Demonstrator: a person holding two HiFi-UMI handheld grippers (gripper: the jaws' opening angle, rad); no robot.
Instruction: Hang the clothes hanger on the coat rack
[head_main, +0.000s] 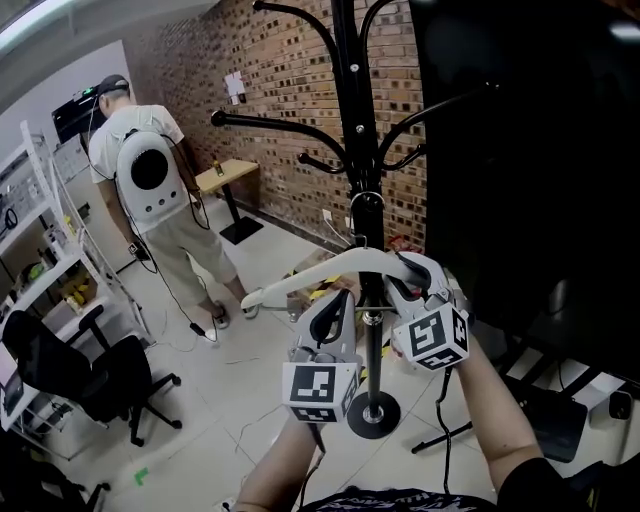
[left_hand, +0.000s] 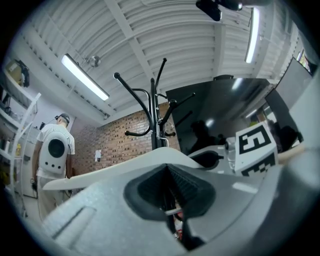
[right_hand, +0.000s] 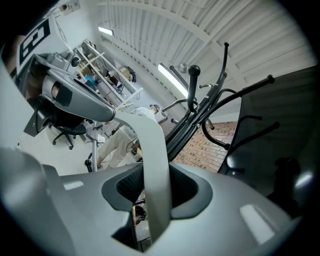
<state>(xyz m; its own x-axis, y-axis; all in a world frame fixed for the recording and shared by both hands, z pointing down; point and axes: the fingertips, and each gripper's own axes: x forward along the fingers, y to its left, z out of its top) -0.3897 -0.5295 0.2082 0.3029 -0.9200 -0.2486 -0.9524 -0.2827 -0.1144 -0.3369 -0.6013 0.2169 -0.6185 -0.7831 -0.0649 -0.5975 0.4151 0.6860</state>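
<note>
- White plastic clothes hanger (head_main: 300, 278): one, held up off the floor, running across the tips of both tongs.
- Tongs: two, each grey with a marker cube.
- The left tongs (head_main: 338, 298) have their jaw tips drawn together on the hanger's long arm. That arm passes crosswise over the tips and sticks out well to their left.
- The right tongs (head_main: 415, 275) are clenched on the hanger's other arm, which stands upright between the jaws as a broad white band.
- The hanger's raised middle sits between the two tongs, just ahead of them.
- Black metal coat rack (head_main: 358, 120): one. Its pole stands just beyond the tongs, between them, with curved pegs branching out above and a round base on the floor below.
- The hanger's top lies against the pole; I cannot tell whether it rests on a peg.
- Red-brown brick wall (head_main: 290, 90): behind the rack.
- Well to the left of the left tongs are one person (head_main: 150, 180) in a white backpack, one black office chair (head_main: 90, 375), one small wooden table (head_main: 225, 175) and one white wire shelf unit (head_main: 40, 250).
</note>
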